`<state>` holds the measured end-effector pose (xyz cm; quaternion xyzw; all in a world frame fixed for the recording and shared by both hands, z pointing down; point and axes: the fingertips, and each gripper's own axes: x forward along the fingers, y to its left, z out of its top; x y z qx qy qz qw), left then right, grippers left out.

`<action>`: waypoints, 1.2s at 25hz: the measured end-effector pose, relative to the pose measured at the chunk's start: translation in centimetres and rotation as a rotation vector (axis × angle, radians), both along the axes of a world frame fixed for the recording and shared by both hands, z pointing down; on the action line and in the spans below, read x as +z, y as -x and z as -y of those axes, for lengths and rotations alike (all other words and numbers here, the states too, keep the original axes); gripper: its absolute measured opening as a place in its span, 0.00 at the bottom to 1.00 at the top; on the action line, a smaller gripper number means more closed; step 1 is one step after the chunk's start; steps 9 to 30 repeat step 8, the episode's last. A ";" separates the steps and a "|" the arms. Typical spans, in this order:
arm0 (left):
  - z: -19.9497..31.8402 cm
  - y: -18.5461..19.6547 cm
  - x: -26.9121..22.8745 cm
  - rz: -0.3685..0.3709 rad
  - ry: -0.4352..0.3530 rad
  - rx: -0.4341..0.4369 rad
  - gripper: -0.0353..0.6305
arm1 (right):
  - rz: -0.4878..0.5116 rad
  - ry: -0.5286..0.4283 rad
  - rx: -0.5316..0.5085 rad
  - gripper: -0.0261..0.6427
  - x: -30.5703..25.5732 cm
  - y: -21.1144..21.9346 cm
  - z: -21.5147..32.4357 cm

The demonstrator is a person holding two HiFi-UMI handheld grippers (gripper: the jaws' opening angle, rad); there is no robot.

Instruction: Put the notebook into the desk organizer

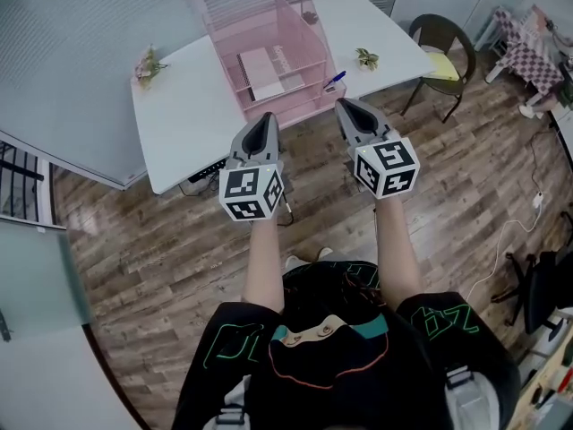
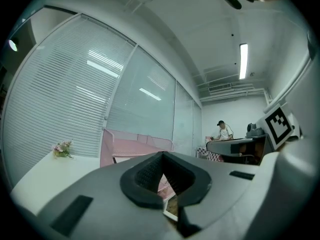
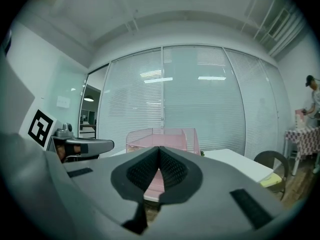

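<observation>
On the white surface (image 1: pixel 179 106), the pink organizer (image 1: pixel 300 25) stands by the near edge, the notebook (image 1: pixel 266 73) seemingly flat inside. Left tool (image 1: pixel 265 119) and right tool (image 1: pixel 347 107), both closed and empty, should draw away without knocking it

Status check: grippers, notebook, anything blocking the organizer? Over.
Left gripper shut, empty; right gripper shut, empty; both held short of the table. Notebook lying inside the pink organizer. Nothing blocking; blue pen beside organizer.

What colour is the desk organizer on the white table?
The desk organizer is pale pink; the head view shows it best.
</observation>
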<state>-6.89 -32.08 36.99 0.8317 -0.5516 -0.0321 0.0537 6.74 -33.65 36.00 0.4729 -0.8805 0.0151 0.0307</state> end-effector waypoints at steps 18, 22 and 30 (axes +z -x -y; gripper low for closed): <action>0.5 -0.5 0.4 -0.004 0.000 0.004 0.05 | -0.004 -0.030 -0.006 0.04 -0.2 -0.3 0.1; 0.5 -0.5 0.4 -0.004 0.000 0.004 0.05 | -0.004 -0.030 -0.006 0.04 -0.2 -0.3 0.1; 0.5 -0.5 0.4 -0.004 0.000 0.004 0.05 | -0.004 -0.030 -0.006 0.04 -0.2 -0.3 0.1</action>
